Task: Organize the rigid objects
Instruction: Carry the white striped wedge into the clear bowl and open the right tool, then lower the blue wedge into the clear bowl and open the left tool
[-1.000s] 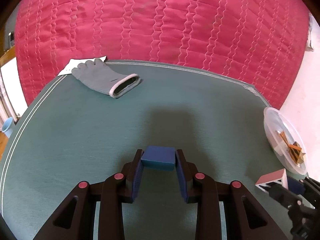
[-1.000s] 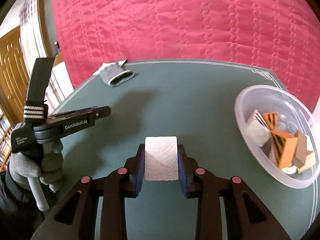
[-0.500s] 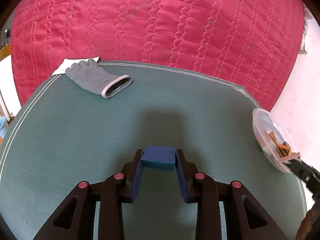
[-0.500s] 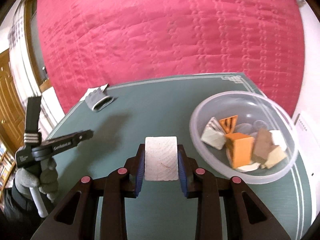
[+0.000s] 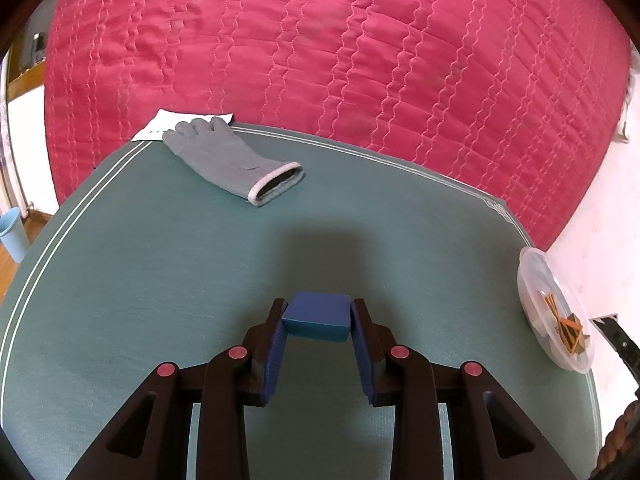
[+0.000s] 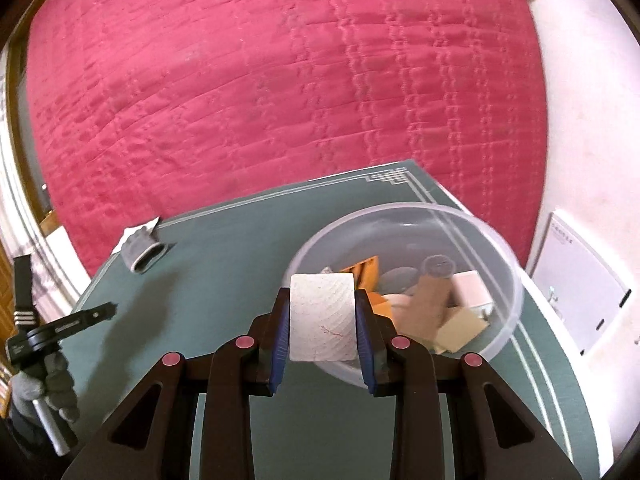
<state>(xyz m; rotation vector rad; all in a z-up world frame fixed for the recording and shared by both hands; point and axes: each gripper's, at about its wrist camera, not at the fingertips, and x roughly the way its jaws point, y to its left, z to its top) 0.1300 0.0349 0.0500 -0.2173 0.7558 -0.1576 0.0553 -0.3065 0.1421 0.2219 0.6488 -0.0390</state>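
My left gripper (image 5: pixel 318 322) is shut on a blue block (image 5: pixel 317 315) and holds it above the green table (image 5: pixel 160 272). My right gripper (image 6: pixel 322 322) is shut on a pale wooden block (image 6: pixel 322 316) and holds it over the near rim of a clear plastic bowl (image 6: pixel 504 308). The bowl holds several wooden and orange striped blocks (image 6: pixel 424 308). The bowl also shows in the left wrist view (image 5: pixel 532 280) at the table's right edge, with the right gripper's tip (image 5: pixel 616 334) beside it. The left gripper shows in the right wrist view (image 6: pixel 60 324) at far left.
A grey glove (image 5: pixel 232 164) lies on the far left of the table, on a white paper (image 5: pixel 160 126); the glove also shows in the right wrist view (image 6: pixel 142 250). A red quilted cloth (image 5: pixel 340 60) hangs behind the table. A white wall with a panel (image 6: pixel 576 280) stands at right.
My right gripper has swung right with the wooden block, from the table's middle to over the bowl. My left gripper has stayed nearly still with the blue block.
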